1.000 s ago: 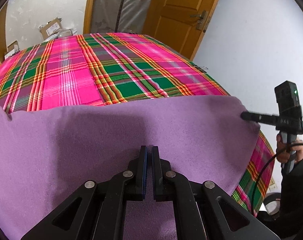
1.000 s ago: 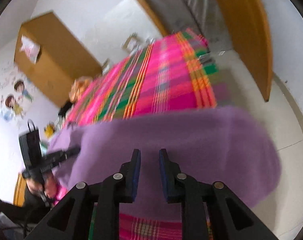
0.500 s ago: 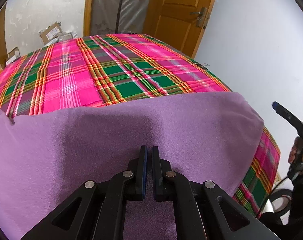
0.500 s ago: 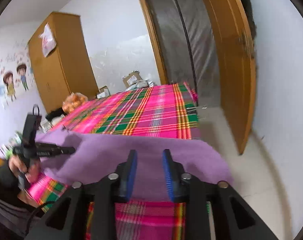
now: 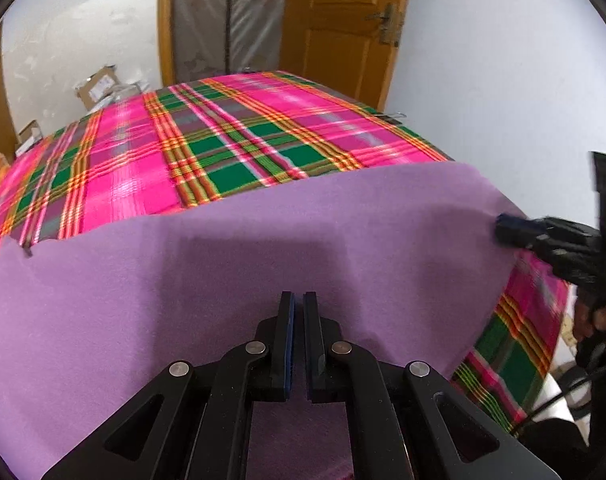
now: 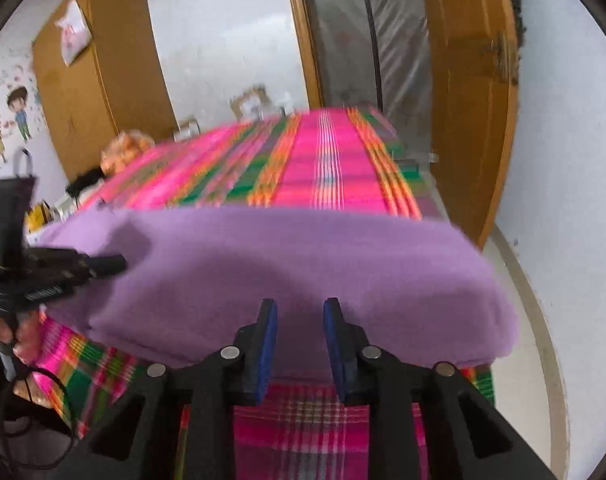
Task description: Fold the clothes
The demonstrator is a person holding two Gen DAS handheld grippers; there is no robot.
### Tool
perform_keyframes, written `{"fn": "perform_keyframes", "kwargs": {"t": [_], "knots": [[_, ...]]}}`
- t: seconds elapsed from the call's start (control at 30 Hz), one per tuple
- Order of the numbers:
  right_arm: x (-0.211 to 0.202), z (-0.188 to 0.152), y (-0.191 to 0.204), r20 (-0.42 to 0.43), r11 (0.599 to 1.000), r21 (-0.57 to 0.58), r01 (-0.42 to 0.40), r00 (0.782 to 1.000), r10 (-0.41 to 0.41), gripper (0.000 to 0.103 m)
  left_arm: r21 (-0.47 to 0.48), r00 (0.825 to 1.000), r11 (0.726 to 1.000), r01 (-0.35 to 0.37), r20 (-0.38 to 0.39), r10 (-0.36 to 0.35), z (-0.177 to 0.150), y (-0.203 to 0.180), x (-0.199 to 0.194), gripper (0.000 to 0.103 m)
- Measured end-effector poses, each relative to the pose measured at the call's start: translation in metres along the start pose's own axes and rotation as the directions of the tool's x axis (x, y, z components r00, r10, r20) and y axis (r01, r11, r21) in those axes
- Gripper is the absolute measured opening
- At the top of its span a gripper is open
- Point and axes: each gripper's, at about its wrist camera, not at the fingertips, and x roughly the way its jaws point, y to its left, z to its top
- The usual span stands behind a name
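The left gripper [image 5: 298,300], black with blue pads, has its fingers nearly together with a thin gap between them, lying over a soft purple fleece garment [image 5: 231,264]; whether cloth is pinched there cannot be told. In the right wrist view the same left gripper [image 6: 119,265] appears from the side at the garment's left edge, held by a hand [image 6: 3,332], its tip against the cloth.

The right gripper [image 6: 299,308] has its fingers clearly apart, hovering just before the purple garment's near edge. The left wrist view shows the right gripper [image 5: 503,227] blurred, touching the garment's right edge.

The garment lies spread across the near end of a bed covered in a pink and green plaid sheet [image 5: 239,140]. Only the right wrist view shows a wooden wardrobe [image 6: 99,72] and cartoon wall stickers [image 6: 5,120]; both show an orange wooden door [image 5: 339,28].
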Motion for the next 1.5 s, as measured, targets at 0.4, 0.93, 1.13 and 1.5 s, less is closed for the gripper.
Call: {"fn": "perform_keyframes", "kwargs": {"t": [0.4,0.93,1.13,1.5], "knots": [[0.024,0.020,0.016,-0.051,0.998,-0.032,-0.051,0.997,0.049,0.019,0.042,0.998,0.997,0.060,-0.010,-0.059,0.005,-0.018,0.004,0.004],[0.022,0.021,-0.003,-0.023,0.998,0.053,-0.041,0.999,0.043,0.012,-0.059,0.994,0.993,-0.100,0.027,0.102,0.015,0.022,-0.001,0.005],[0.016,0.012,-0.017,-0.022,0.996,0.085,-0.032,0.999,0.034,0.009,-0.166,0.988,0.974,-0.153,-0.003,0.154,0.006,0.064,-0.007,0.004],[-0.029,-0.032,-0.012,-0.003,1.000,-0.019,0.004,1.000,-0.004,0.010,-0.208,0.989,0.968,-0.141,0.010,0.146,-0.013,0.081,-0.026,0.004]]}}
